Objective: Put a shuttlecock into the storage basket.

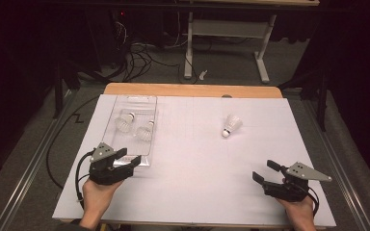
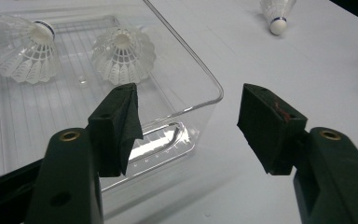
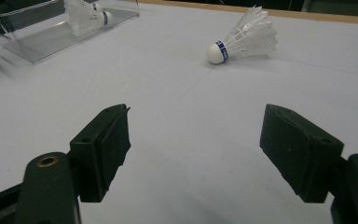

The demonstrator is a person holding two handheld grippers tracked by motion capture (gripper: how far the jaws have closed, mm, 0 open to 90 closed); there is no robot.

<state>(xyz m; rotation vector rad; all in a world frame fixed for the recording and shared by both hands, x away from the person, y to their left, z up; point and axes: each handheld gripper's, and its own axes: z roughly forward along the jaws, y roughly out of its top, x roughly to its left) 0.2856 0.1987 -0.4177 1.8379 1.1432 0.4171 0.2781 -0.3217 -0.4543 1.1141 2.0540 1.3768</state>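
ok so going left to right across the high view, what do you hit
left gripper → clear tray with two shuttlecocks, one then the other → loose shuttlecock on the white table → right gripper

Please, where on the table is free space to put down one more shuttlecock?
Bare sheet lies between the clear tray and the loose shuttlecock, and in front, between the left gripper and right gripper. The tray is crowded: two shuttlecocks lie inside.
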